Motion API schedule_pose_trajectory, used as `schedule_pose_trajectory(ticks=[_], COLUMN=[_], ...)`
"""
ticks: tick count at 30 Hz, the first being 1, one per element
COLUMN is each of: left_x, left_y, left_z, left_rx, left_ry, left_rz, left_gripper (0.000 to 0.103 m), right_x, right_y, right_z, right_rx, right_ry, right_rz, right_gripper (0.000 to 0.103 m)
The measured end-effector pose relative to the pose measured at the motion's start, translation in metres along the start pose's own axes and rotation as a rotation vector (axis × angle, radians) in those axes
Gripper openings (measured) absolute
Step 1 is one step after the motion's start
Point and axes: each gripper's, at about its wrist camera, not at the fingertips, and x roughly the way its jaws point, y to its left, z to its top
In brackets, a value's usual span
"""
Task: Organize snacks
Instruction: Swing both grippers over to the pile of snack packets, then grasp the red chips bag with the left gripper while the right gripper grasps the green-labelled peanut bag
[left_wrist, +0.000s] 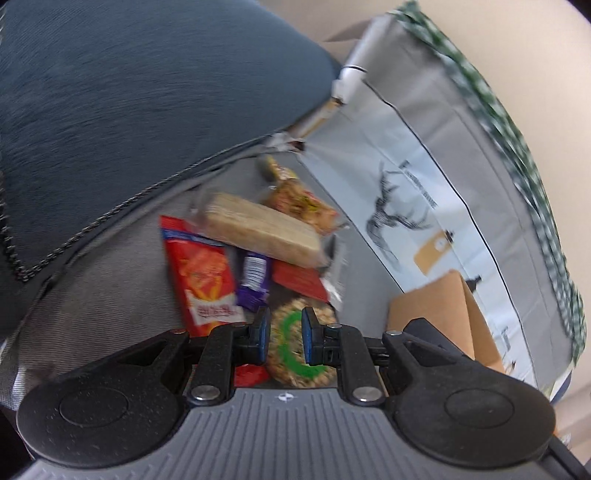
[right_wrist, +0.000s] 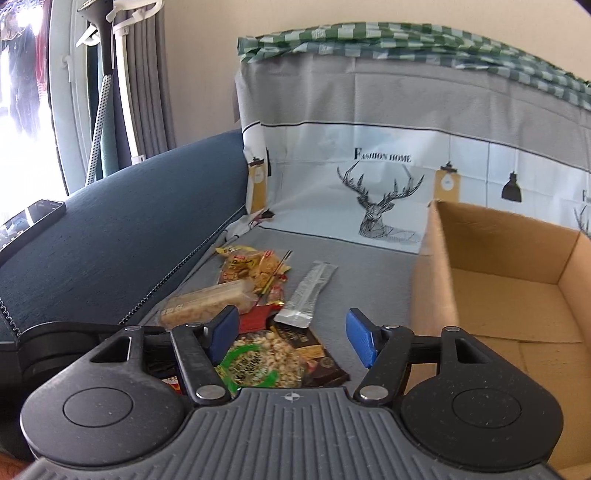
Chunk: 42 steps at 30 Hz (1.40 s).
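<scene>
A pile of snacks lies on the grey sofa cover. Among them are a round peanut disc with a green label (left_wrist: 295, 358) (right_wrist: 255, 363), a beige wafer pack (left_wrist: 258, 229) (right_wrist: 207, 306), a red packet (left_wrist: 201, 273), a purple bar (left_wrist: 253, 280), a yellow-orange bag (right_wrist: 251, 266), a silver sachet (right_wrist: 306, 291) and a dark chocolate bar (right_wrist: 317, 354). My left gripper (left_wrist: 286, 332) hovers over the peanut disc, jaws a narrow gap apart with nothing between them. My right gripper (right_wrist: 293, 334) stands open above the pile's near edge. An open cardboard box (right_wrist: 498, 236) (left_wrist: 432, 306) sits to the right.
A dark blue sofa cushion (left_wrist: 129, 110) (right_wrist: 129, 221) borders the pile on the left, with a phone (right_wrist: 29, 218) on top of it. A deer-printed cloth (right_wrist: 369, 184) hangs behind. Bare grey cover (right_wrist: 369, 277) lies between the snacks and the box.
</scene>
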Motion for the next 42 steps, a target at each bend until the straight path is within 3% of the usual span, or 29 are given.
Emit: schedule_pose_trajectory(ticks=[5,12,24,31,34,40,42], left_x=[0.001,0.005,0.003,0.009,0.014,0.018,0.019], left_y=[0.020,0.022,0.025,0.025,0.024,0.020,0.018], left_z=[0.006,0.007,0.008,0.007,0.006,0.003,0.003], left_rx=[-0.089,-0.078,-0.060,-0.050,-0.037,0.006,0.028], left_ry=[0.006,-0.012,-0.059,-0.021,0.001,0.005,0.010], left_rz=[0.015,0.094,0.177,0.203,0.208,0.218,0.226], left_gripper=[0.018,0.017,0.023,0.031,0.031,0.029,0.022], right_x=[0.026,0.068,0.117,0.122,0.119,0.106,0.097], right_y=[0.010,0.013,0.022,0.039,0.041,0.033,0.031], right_z=[-0.003,-0.015,-0.026,-0.032,-0.033,-0.030,-0.028], right_rx=[0.013,0.058,0.065,-0.091,-0.145,-0.130,-0.122], right_ry=[0.069,0.209,0.303,0.318,0.310,0.304,0.298], right_rz=[0.000,-0.023,-0.013,-0.068,-0.083,-0.067,-0.060], right_gripper=[0.072,0.081,0.098,0.098,0.089,0.086,0.086])
